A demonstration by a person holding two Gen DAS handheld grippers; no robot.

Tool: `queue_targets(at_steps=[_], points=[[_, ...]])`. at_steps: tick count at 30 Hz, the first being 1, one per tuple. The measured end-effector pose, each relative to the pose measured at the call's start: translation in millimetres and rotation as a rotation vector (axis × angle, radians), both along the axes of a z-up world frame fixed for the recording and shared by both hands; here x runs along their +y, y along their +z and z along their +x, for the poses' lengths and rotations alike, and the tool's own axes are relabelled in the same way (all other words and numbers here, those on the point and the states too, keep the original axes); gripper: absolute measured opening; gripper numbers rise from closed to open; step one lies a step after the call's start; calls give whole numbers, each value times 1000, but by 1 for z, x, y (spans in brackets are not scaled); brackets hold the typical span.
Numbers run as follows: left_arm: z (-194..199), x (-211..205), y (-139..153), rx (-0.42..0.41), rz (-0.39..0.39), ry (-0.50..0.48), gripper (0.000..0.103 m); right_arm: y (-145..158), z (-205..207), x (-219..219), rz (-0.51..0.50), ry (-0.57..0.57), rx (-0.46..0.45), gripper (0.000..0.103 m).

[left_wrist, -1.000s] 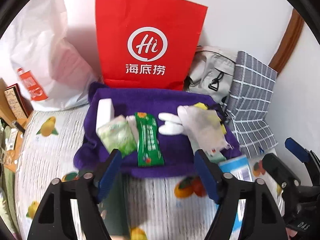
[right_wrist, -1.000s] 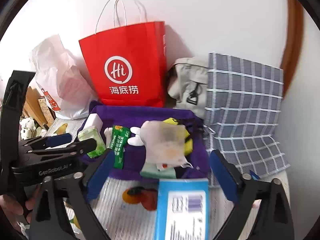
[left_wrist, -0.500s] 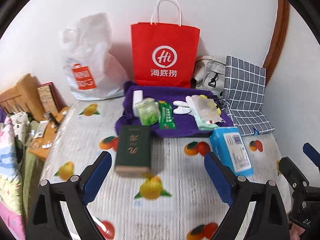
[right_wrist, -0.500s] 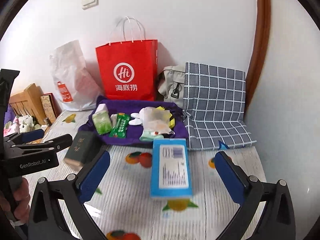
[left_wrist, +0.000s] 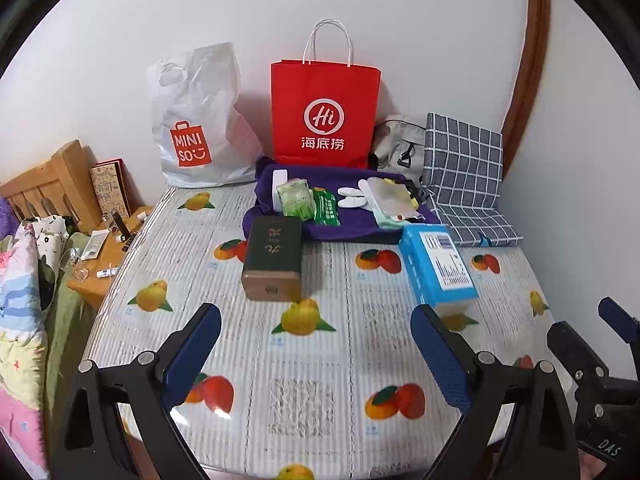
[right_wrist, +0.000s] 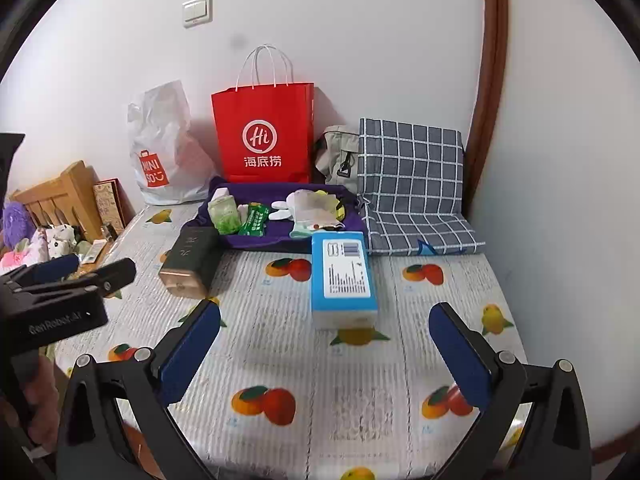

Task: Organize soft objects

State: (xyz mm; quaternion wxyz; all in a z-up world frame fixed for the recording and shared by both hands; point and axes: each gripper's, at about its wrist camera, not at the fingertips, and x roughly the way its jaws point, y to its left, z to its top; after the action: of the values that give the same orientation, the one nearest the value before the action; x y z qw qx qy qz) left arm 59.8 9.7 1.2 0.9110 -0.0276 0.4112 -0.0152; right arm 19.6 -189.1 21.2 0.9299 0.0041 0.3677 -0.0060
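Observation:
A purple towel [left_wrist: 352, 233] lies at the back of the table with small soft packs on it: a pale green tissue pack [left_wrist: 297, 199], a green sachet [left_wrist: 326, 209] and a white mesh pouch [left_wrist: 389, 197]. In front of it stand a dark green box [left_wrist: 274, 256] and a blue box [left_wrist: 438, 268]. My left gripper [left_wrist: 314, 316] hovers well short of the dark box, its jaws opening with nothing between them. My right gripper [right_wrist: 325, 310] is open and empty, just short of the blue box [right_wrist: 344, 276].
A red paper bag [left_wrist: 324, 112], a white plastic bag [left_wrist: 196, 128], a grey pouch [left_wrist: 400, 148] and a plaid cushion [left_wrist: 464, 168] line the wall. The table [left_wrist: 320, 380] has a fruit-print cover. A wooden bedside stand [left_wrist: 100, 256] with small items sits left.
Both grippers have pulled back and up from the purple towel, so the whole table now shows. The dark green box and the blue box rest on the table, free of the jaws.

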Motion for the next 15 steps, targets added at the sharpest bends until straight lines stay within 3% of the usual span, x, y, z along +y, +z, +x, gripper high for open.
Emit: queue_targets(at_steps=[15], points=[[-32,-14,10,-29,5,-31,96,6,-35,-8,-9,-20,-26,103]])
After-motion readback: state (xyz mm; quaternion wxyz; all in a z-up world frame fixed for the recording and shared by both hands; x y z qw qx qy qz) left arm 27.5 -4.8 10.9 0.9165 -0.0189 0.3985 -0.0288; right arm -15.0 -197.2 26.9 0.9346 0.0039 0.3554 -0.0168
